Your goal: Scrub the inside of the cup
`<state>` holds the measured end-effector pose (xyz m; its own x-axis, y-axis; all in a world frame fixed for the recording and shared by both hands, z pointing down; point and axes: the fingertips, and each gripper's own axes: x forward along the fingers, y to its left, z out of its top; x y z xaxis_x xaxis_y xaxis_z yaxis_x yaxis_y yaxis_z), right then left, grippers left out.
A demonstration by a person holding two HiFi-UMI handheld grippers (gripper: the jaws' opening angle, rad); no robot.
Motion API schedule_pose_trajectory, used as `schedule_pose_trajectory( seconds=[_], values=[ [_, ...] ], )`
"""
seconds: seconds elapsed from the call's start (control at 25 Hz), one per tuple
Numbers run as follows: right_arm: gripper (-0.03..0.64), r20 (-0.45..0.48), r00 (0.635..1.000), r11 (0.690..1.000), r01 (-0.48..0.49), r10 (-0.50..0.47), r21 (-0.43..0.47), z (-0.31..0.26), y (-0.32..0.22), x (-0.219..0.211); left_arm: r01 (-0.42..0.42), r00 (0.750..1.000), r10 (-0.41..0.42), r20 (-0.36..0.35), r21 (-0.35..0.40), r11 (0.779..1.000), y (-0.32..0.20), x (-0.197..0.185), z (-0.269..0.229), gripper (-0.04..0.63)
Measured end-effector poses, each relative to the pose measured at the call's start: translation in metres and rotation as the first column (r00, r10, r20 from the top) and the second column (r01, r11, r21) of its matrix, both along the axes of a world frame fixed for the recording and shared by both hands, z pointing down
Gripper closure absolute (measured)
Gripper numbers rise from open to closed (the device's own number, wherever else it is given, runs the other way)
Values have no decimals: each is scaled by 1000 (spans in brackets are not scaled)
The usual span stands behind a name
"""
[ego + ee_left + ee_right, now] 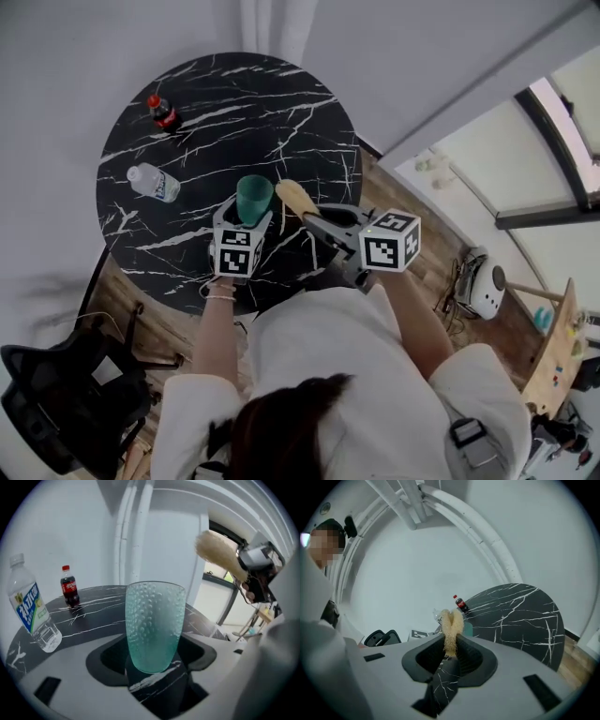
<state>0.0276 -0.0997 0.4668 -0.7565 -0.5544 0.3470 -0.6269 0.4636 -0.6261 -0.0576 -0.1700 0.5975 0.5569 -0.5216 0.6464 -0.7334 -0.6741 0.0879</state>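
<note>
A translucent green cup (pixel 254 197) with a bumpy wall stands upright between the jaws of my left gripper (pixel 251 216), which is shut on its lower part (pixel 154 625), above the black marble table (pixel 281 103). A tan loofah scrubber (pixel 295 196) sticks out of my right gripper (pixel 317 219), which is shut on its stem just right of the cup's rim. In the left gripper view the scrubber (pixel 219 552) hangs up at the right, outside the cup. In the right gripper view the scrubber (pixel 451 627) rises from the jaws, with the cup (pixel 468 629) partly hidden behind it.
A small cola bottle (pixel 162 111) stands at the table's far left. A clear water bottle (pixel 153 182) lies nearer on the left. A black office chair (pixel 56 403) is on the wooden floor at lower left. A white appliance (pixel 487 291) and a wooden rack (pixel 553 361) are at the right.
</note>
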Motion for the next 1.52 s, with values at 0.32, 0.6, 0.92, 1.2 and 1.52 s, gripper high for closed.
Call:
schedule_pose_trajectory(
  seconds=[0.32,0.6,0.92,1.2,1.52],
  values=[
    [538,-38,995,995,-97,97,-13,11,11,39,176,981,-173,-87,36,984,-45,9,16,267],
    [537,-43,992,993,-119,118,-19,12,10,47,166,983,-164,-79,27,986,-46,14,21,267],
    [538,-48,995,996,-86,85,-18,14,5,30,85,996,-86,-23,-35,996,-34,17,30,267],
    [537,-50,996,997,-72,74,39,0,-13,16,72,996,-75,-58,-52,996,-25,20,22,235],
    [537,-188,964,982,-181,187,52,18,-46,39,177,971,-184,-151,-61,982,-3,-12,-7,236]
  ],
)
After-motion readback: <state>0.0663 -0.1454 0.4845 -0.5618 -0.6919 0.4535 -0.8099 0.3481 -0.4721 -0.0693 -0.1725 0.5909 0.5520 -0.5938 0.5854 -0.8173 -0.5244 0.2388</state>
